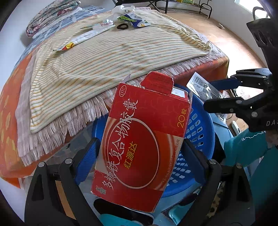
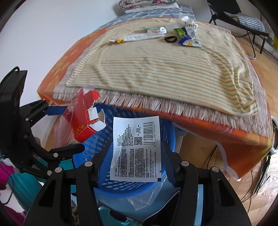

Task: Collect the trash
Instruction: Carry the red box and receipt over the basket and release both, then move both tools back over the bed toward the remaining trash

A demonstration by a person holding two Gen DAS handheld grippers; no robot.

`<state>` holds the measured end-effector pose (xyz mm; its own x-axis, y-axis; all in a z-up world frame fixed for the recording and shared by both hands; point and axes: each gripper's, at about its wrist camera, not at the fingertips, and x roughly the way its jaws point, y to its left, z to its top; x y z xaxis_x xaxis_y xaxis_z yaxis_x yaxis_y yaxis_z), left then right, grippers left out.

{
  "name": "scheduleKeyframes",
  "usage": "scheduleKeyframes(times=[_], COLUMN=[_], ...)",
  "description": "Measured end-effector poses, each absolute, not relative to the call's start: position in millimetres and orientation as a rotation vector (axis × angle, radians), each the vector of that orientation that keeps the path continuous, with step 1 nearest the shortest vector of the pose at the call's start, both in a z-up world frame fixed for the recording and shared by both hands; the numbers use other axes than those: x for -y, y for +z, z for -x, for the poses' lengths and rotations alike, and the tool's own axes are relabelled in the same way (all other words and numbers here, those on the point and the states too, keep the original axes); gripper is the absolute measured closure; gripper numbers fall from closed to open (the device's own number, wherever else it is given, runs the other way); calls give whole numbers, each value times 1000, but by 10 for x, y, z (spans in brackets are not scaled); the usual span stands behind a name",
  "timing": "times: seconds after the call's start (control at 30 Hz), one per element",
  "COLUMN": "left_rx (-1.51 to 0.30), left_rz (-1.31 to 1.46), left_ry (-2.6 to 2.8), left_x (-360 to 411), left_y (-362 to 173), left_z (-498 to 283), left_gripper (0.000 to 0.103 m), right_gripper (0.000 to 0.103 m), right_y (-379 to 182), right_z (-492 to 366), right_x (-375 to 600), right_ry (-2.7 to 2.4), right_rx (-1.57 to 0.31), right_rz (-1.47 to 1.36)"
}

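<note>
My left gripper [image 1: 139, 156] is shut on a red medicine box [image 1: 144, 139] with an open top flap, held over the blue perforated basket [image 1: 196, 132]. My right gripper [image 2: 135, 163] is shut on a white printed packet [image 2: 135, 147] with a barcode, also above the blue basket [image 2: 104, 132]. In the right wrist view the red box [image 2: 81, 118] hangs at the left in the other gripper. In the left wrist view the white packet [image 1: 203, 87] shows at the right. More wrappers [image 2: 187, 34] and a long white sachet [image 2: 139, 37] lie on the striped cloth.
A bed with a striped cloth [image 2: 156, 69] over a fringed towel and an orange sheet stands behind the basket. A black hair tie [image 2: 170, 39] lies among the wrappers. A folded floral quilt [image 1: 52, 15] sits at the far end. A chair [image 2: 243, 19] stands on the wooden floor.
</note>
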<state>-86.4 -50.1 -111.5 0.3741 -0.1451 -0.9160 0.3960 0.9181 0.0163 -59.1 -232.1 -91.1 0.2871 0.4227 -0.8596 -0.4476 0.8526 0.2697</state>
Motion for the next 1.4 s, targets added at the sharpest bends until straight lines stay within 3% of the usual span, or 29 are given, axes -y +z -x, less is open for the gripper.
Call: scheduleKeyframes(times=[1.0,1.13,1.4], left_rx=[-1141,-1138,-1137], left_rz=[-285,-279,-260], left_ry=[-348,-344,-340], left_x=[505,489,449], left_y=[-1191,-1184,-1153], left_z=[821,820,798], left_gripper=[7,7,7], right_gripper=[45,39,38], right_y=[-1035,-1055,-1029], right_z=[538,522,500], right_x=[2197,2203,2265], right_ry=[614,620,598], right_rx=[-1200,-1214,-1204], right_rz=[-7,-26,-50])
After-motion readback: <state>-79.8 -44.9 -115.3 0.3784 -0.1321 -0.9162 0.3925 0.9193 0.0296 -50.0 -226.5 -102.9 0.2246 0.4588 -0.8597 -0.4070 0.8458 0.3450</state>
